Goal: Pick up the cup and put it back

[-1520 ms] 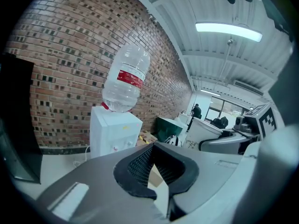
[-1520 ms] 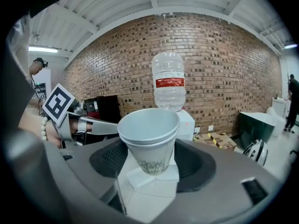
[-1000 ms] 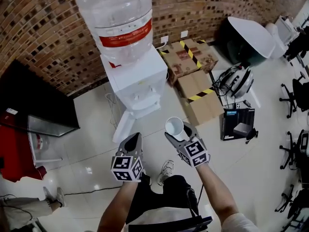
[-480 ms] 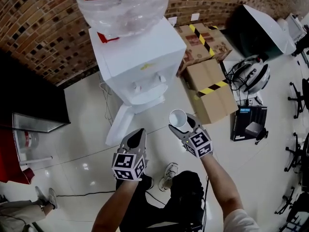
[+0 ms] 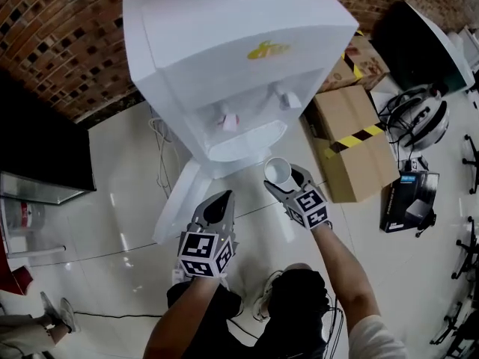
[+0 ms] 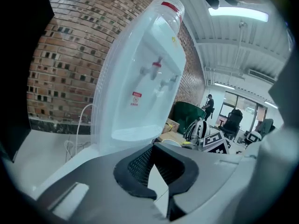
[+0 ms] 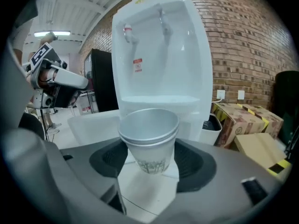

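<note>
**Cup clamped in right gripper, in front of dispenser**

Setting: a room with a brick wall [image 5: 60, 43] and a glossy white tiled floor [image 5: 127, 200]. A white water dispenser [image 5: 232, 51] stands against the wall. It has two taps on its front, one red [image 5: 228, 118] and one pale [image 5: 284, 97], above a recessed drip tray [image 5: 243, 146]. Cardboard boxes [image 5: 348, 137] with yellow-and-black tape lie on the floor just right of the dispenser. A black box [image 5: 408, 208] lies further right. A dark cabinet [image 5: 37, 148] stands at the left edge.

Right gripper [image 5: 284, 181]: its jaws are closed on the cup [image 5: 278, 172], one pad on each side of the lower wall. The right gripper view shows the cup upright, tipped slightly toward the camera, with its mouth open. The rim looks doubled, so it may be two nested cups; the pictures do not settle this. A grey printed band runs near the base. In the head view the cup sits just in front of the drip tray, below the pale tap. Whether it touches the dispenser cannot be told.

Left gripper [image 5: 222, 200]: its jaws are together at the tips with nothing between them. It is level with the right gripper and to its left, near but apart, and points toward the dispenser's lower front. Its own view shows the dispenser ahead and the cup's rim off to the right.

The person's forearms reach in from the bottom of the head view.
</note>
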`<state>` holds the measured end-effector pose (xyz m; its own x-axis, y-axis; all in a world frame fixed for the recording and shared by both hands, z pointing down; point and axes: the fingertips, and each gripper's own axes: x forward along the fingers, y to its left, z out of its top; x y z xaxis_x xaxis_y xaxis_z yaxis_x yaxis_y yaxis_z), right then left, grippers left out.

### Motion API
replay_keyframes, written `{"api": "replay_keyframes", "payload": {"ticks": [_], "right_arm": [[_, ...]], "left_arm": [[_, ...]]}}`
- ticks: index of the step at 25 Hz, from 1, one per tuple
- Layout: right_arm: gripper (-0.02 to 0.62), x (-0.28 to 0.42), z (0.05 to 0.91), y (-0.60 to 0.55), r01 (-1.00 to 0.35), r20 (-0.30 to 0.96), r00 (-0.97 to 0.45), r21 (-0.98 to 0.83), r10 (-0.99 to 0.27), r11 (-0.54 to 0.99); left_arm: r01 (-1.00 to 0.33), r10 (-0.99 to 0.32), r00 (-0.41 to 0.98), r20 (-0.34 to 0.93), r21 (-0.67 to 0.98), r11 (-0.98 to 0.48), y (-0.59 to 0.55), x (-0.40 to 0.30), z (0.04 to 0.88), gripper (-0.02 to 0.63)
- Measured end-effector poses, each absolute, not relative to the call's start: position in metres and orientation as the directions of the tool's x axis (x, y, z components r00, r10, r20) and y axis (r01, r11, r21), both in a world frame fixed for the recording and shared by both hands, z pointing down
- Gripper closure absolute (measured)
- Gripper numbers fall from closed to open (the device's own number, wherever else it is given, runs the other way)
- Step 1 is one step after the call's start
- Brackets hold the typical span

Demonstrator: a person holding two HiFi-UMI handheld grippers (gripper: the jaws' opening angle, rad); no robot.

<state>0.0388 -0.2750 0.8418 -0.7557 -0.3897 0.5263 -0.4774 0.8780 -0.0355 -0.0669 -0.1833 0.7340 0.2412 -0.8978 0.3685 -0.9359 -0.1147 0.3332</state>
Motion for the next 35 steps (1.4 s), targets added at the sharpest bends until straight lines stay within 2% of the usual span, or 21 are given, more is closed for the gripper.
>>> {"api": "replay_keyframes", "payload": {"ticks": [9,15,25,29,35], "right_arm": [[0.276,-0.013,0.965,-0.318,-0.491,0.519,-0.758,-0.054,-0.396,0.87],[0.277,-0.037,1.036,-0.345,-0.564,0.525,-0.718,-0.054,-0.457,0.824],[0.276,-0.075,1.083,-0.386,-0.641,0.473,-0.691,-0.053,-0.547,0.765],[0.276,-0.081,1.094,-0.394,-0.649,0.455,-0.693,-0.059,-0.559,0.758],[0.273,-0.094,1.1,-0.395,-0.625,0.445,-0.714,-0.055,-0.541,0.779]], "left_arm": [[-0.935,-0.88,0.282,0.381,0.314,-0.163,-0.199,-0.078,0.812,0.611],[-0.925,-0.882,0.286,0.375,0.347,-0.153,-0.199,-0.096,0.829,0.611],[-0.938,-0.892,0.264,0.366,0.314,-0.149,-0.194,-0.103,0.824,0.611],[-0.943,-0.891,0.257,0.375,0.298,-0.146,-0.194,-0.108,0.825,0.611],[-0.92,-0.901,0.275,0.334,0.363,-0.146,-0.199,-0.11,0.812,0.611]]}}
